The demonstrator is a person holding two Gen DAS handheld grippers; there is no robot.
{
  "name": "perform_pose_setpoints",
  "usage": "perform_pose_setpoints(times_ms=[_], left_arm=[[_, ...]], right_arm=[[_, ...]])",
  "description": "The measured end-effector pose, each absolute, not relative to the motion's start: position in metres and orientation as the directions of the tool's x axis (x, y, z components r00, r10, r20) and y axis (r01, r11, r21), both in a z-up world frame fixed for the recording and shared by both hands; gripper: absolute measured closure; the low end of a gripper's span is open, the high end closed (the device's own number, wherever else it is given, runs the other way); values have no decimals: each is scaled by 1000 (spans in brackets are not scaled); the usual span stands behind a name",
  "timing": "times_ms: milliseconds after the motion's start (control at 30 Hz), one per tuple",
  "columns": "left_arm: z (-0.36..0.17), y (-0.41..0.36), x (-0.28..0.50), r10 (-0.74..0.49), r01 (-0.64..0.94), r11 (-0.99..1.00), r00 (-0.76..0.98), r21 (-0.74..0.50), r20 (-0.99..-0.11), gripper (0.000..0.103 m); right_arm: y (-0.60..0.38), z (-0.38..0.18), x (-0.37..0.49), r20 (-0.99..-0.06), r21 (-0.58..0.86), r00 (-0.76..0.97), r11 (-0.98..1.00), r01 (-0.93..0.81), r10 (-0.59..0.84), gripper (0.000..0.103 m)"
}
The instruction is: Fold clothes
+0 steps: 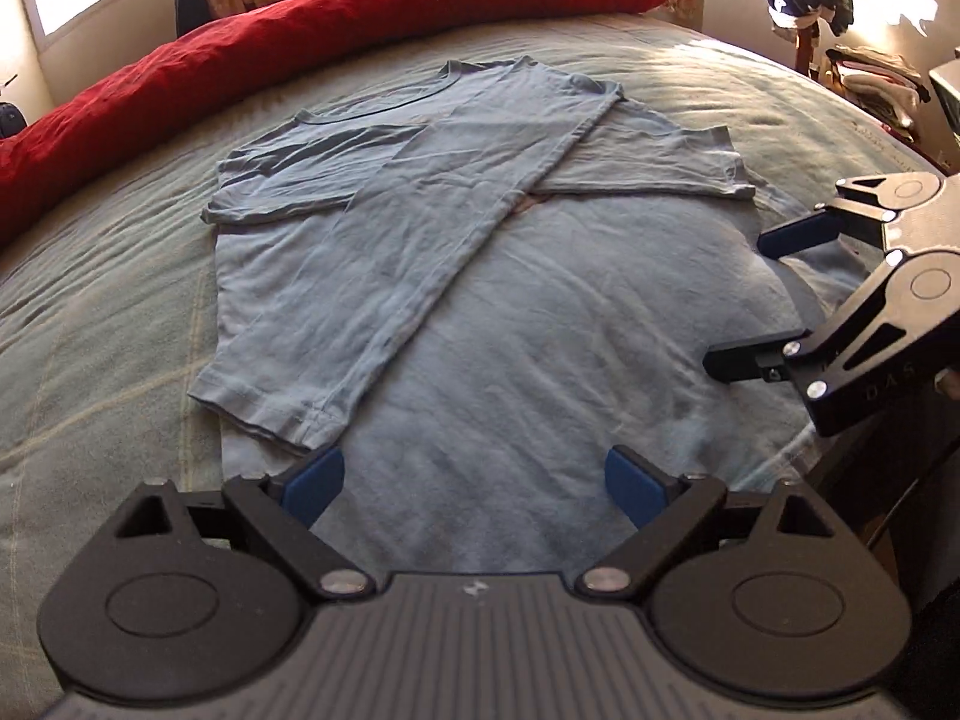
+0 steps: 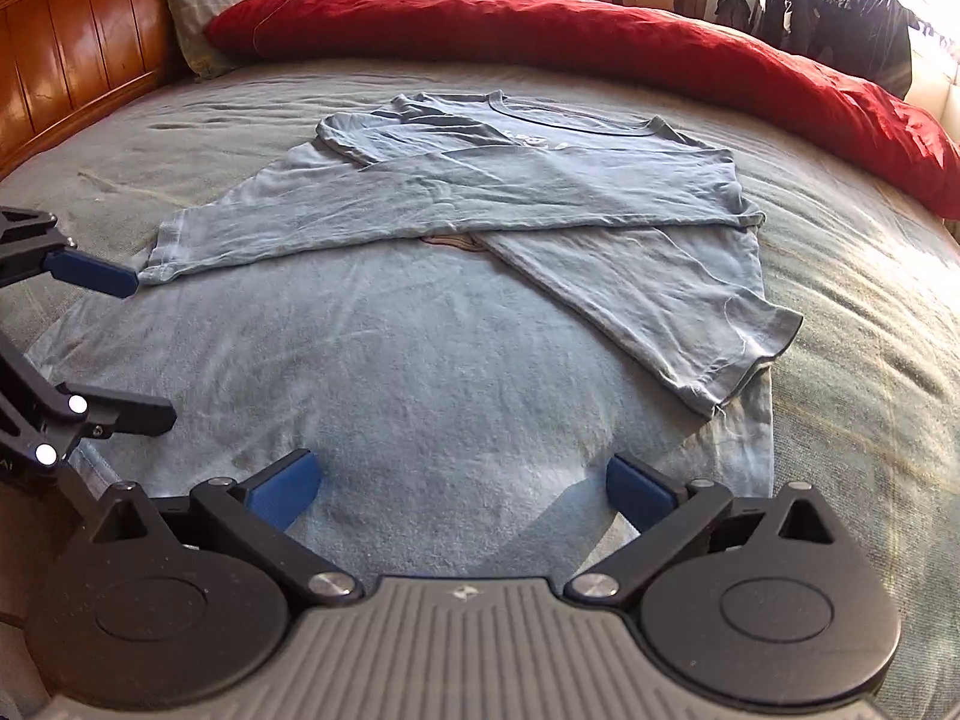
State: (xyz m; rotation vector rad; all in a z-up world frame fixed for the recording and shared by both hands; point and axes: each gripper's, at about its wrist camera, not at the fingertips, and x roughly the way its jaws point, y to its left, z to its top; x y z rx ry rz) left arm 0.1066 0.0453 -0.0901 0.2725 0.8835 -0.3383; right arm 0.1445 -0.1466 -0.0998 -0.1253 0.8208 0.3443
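Left gripper [image 1: 474, 483]: hanging over the near hem of the shirt, its jaws standing wide apart with nothing between the blue pads; in the right wrist view it is showing at the left edge [image 2: 135, 348], one finger reaching to the cuff of a sleeve.
Shirt [image 1: 528, 324]: a light blue long-sleeved top, lying flat on the bed with its collar toward the far side and its hem toward the grippers.
Sleeves: both are lying folded inward across the chest, crossing one another; in the left wrist view one sleeve [image 1: 384, 276] is running down to the left with its cuff just beside the left gripper's blue pad, the other [image 1: 654, 162] is reaching out to the right.
Bed cover [image 1: 96, 324]: grey-green, lying under the shirt on all sides.
Red duvet [image 1: 288, 54]: lying bunched along the far side of the bed, well apart from the shirt.
Headboard [image 2: 72, 54]: reddish wood, standing at the left of the right wrist view.
Right gripper [image 2: 465, 489]: hovering above the shirt's lower part, fingers spread wide, holding nothing; from the left wrist view it is entering at the right edge [image 1: 750, 300], over the shirt's right side.
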Motion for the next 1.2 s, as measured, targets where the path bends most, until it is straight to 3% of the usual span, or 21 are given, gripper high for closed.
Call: perform_pose_setpoints(times_ms=[200,433,567,667,767,1200], left_arm=[[-99,64,78,-134,274,961,591,41,-796,3],[-93,70,54,-91,180,983,615,26,-783,2],[-78,62,60,-127,214,977,662,24,-739,2],[-85,51,75,-103,215,975,639,48,-763,2],[-99,49,79,-77,172,985,594,33,-801,2],[-108,57,60,-92,172,985,612,19,-785,1]], right_arm=[[-151,-105,136,-727,12,636,931,-366,259,0],[-160,-103,112,-745,-10,616,919,-394,256,0],[-161,-94,104,-727,-4,638,929,-371,252,0],[-166,-87,103,-687,38,662,925,-378,299,0],[-176,-95,106,-717,39,645,939,-341,263,0],[-191,-109,83,-719,17,658,951,-308,226,0]])
